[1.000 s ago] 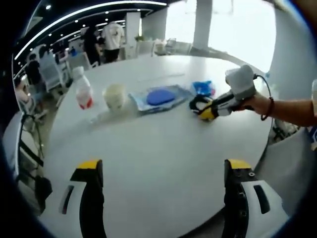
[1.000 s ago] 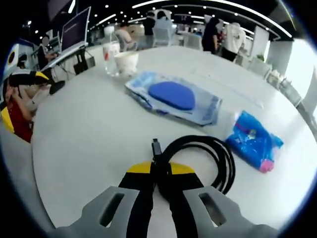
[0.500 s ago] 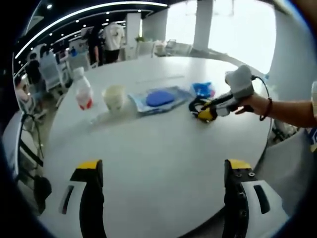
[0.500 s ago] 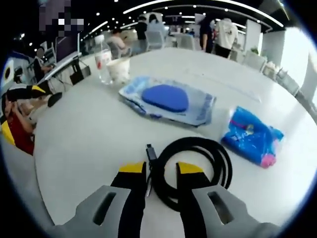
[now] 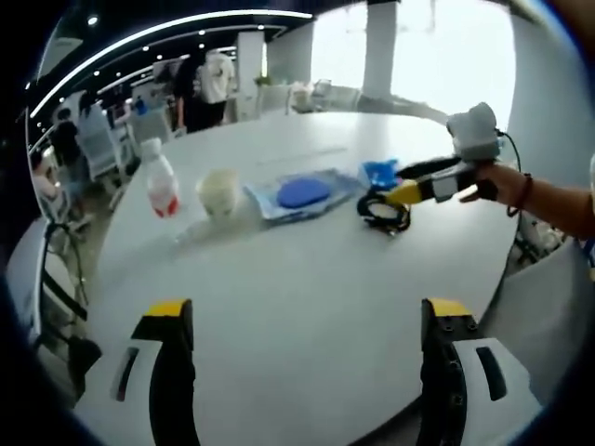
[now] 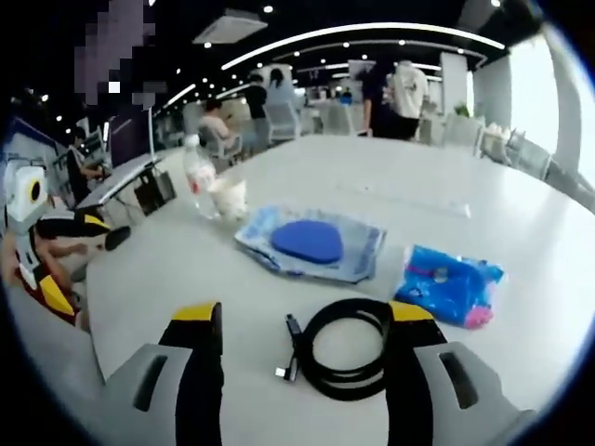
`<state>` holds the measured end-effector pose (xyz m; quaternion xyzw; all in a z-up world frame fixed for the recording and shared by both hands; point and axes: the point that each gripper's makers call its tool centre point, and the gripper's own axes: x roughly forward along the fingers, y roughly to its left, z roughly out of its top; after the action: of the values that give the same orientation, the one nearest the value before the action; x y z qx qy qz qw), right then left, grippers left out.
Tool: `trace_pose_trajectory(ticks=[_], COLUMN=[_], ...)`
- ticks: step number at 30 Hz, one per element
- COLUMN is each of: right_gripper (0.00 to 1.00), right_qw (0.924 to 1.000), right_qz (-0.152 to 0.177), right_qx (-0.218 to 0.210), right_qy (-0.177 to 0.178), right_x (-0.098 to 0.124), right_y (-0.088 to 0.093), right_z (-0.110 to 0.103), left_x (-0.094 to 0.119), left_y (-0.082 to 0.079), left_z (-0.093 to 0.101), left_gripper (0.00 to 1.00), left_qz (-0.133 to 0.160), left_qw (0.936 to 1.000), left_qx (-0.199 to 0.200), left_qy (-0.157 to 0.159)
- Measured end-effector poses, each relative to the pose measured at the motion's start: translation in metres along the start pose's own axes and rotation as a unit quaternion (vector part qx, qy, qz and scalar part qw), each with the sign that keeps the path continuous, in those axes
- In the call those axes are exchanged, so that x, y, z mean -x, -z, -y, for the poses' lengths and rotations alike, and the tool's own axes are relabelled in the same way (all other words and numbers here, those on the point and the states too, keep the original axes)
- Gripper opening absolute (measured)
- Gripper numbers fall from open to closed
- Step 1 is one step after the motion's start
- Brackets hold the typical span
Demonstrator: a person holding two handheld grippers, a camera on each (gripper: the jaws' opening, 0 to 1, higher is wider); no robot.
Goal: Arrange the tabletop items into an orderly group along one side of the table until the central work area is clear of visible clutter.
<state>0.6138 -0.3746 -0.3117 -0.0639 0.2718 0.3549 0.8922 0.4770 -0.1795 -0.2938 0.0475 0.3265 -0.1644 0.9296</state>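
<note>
On the round white table [image 5: 279, 279] stand a clear bottle with a red label [image 5: 160, 181] and a pale cup [image 5: 218, 190]. Beside them lie a clear packet with a blue pad [image 5: 299, 193] and a small blue packet [image 5: 379, 171]. A coiled black cable [image 6: 346, 360] lies flat on the table between the jaws of my right gripper [image 6: 305, 321], which is open and lifted off it. In the left gripper view the right gripper [image 5: 402, 195] hovers just over the cable [image 5: 383, 212]. My left gripper [image 5: 307, 311] is open wide over bare table near the front edge.
A hand and forearm [image 5: 548, 200] come in from the right. Chairs and standing people [image 6: 400, 88] are beyond the table's far edge. A desk with a dark screen [image 6: 139, 153] stands off to the left. The table edge curves close on the right.
My right gripper has opened, let go of the black cable and drawn back up from it. The cable now lies loose on the table. The left gripper has stayed put.
</note>
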Motion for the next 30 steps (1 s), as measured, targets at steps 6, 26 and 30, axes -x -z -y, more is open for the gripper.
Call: trace_pose_trajectory(ticks=[6,26,30], right_gripper=[0.86,0.99,0.99], right_qw=[0.9997,0.9995,0.9997], right_qz=[0.023,0.032,0.02], right_qx=[-0.005,0.001,0.013], right_qy=[-0.008,0.004,0.011], right_x=[0.025,0.106,0.115], right_y=[-0.014,0.003,0.018], right_z=[-0.008,-0.016,-0.018], left_x=[-0.001,0.006,0.008], left_y=[-0.003,-0.005,-0.005], left_z=[0.002,0.007,0.007], left_gripper=[1.0,1.0,1.0], left_qz=[0.005,0.017,0.017], left_qw=[0.9999,0.9998,0.9998], left_qx=[-0.013,-0.008,-0.01], left_qy=[-0.001,-0.001,-0.002])
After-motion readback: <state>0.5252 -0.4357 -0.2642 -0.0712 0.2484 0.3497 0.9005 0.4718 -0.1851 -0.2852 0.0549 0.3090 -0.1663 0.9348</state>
